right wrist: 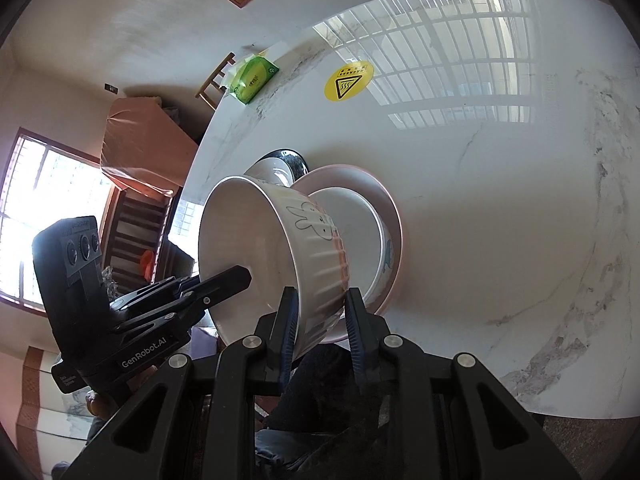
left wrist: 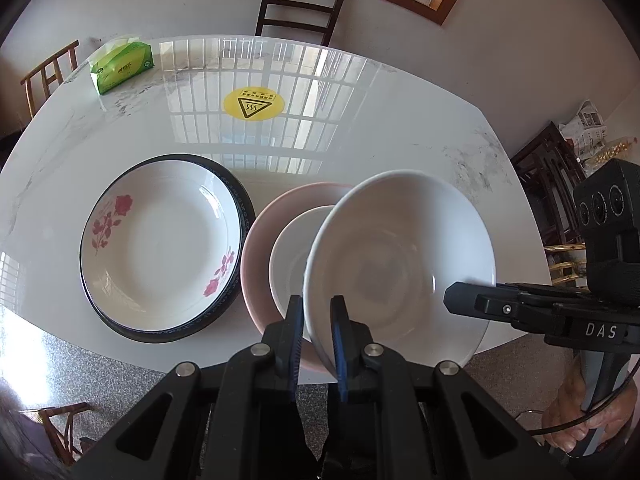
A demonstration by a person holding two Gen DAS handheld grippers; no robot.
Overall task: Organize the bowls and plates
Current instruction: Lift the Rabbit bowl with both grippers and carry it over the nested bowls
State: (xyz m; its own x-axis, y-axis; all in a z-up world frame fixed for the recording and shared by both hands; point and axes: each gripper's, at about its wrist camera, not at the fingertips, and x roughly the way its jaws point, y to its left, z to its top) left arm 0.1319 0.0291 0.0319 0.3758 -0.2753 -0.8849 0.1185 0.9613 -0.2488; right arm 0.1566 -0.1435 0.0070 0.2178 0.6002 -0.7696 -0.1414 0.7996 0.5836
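Note:
A large white bowl (left wrist: pixel 400 264) with a ribbed outside and a rabbit drawing (right wrist: pixel 316 248) hangs tilted above the table, held by both grippers. My left gripper (left wrist: pixel 317 308) is shut on its near rim and shows from the side in the right wrist view (right wrist: pixel 244 274). My right gripper (right wrist: pixel 320 300) is shut on the bowl's wall at the opposite side, its fingers (left wrist: pixel 454 300) over the rim. Just below sits a pink plate (left wrist: pixel 260 240) (right wrist: pixel 360 180) with a smaller white bowl (left wrist: pixel 292 256) (right wrist: pixel 352 232) in it. To the left, a flowered white plate (left wrist: pixel 160 244) rests on a dark-rimmed plate (left wrist: pixel 245 208).
The white marble table (left wrist: pixel 400 128) carries a green tissue pack (left wrist: pixel 122 66) at the far left corner and a yellow heat-warning sticker (left wrist: pixel 253 104) in the middle. A dark chair (left wrist: pixel 300 4) stands behind it, a wooden one (left wrist: pixel 50 74) at the left. A hand (left wrist: pixel 580 416) grips the right tool.

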